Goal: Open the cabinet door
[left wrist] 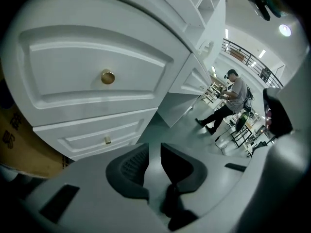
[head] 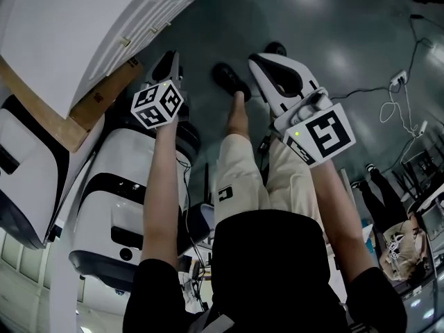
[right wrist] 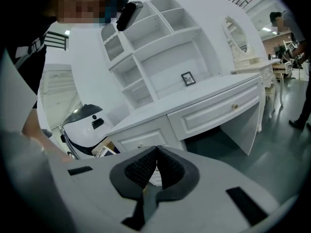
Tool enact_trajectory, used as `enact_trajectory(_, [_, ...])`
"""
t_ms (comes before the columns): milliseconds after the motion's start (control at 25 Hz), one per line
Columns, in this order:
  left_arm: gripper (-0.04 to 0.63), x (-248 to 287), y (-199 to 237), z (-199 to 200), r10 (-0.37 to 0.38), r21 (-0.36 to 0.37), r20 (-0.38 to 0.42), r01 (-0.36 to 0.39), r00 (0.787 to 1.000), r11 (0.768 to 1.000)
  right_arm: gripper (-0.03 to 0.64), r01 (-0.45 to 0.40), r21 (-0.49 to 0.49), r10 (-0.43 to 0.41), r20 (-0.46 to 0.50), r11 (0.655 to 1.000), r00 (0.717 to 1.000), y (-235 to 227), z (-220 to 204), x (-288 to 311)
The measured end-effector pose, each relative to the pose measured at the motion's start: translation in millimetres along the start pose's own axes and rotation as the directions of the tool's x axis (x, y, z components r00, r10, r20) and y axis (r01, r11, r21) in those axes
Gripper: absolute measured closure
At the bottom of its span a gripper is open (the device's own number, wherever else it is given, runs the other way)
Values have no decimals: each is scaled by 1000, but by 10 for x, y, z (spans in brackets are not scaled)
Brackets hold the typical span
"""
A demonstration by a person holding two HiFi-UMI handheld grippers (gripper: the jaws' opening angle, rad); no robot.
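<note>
The white cabinet (head: 90, 26) stands at the upper left of the head view. In the left gripper view its panelled front (left wrist: 63, 52) fills the frame, with a round brass knob (left wrist: 108, 76) at its middle and a smaller knob (left wrist: 107, 140) on the panel below. My left gripper (left wrist: 154, 148) hangs short of these, open by a narrow gap with nothing in it. My right gripper (right wrist: 156, 150) is shut, pads touching, and empty. It faces the white desk with shelves (right wrist: 160, 57). Both grippers (head: 168, 64) (head: 272, 64) point down and forward in front of my legs.
White machine housings with black trim (head: 118, 200) and a cardboard box (head: 104, 92) sit beside the cabinet at the left. Cables and a power strip (head: 399, 82) lie on the grey floor at the right. A person (left wrist: 228, 101) stands far off by some chairs.
</note>
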State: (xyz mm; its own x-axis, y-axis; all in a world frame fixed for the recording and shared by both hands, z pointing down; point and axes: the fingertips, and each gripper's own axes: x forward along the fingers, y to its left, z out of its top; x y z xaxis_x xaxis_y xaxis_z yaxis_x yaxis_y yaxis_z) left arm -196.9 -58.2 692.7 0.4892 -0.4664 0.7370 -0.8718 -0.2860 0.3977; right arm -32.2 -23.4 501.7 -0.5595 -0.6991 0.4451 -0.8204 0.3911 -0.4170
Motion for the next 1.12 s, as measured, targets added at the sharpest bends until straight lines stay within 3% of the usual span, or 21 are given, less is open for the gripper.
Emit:
enact_trajectory(360, [468, 420, 656, -70, 110, -2, 2, -110, 994, 994, 598, -14, 5, 14, -6, 1000, 1000, -123, -297, 246])
enact_trajectory(640, [460, 689, 1106, -235, 169, -99, -16, -170, 985, 981, 598, -16, 18, 16, -2, 1000, 1000, -207, -395, 390])
enact_trajectory(880, [441, 952, 1301, -354, 198, -99, -54, -202, 979, 974, 598, -25, 20, 25, -1, 999, 1000, -260, -431, 425])
enact_trajectory(1120, [416, 1134, 1498, -284, 236, -162, -17, -235, 972, 958, 598, -16, 29, 16, -14, 999, 1000, -345, -510, 458])
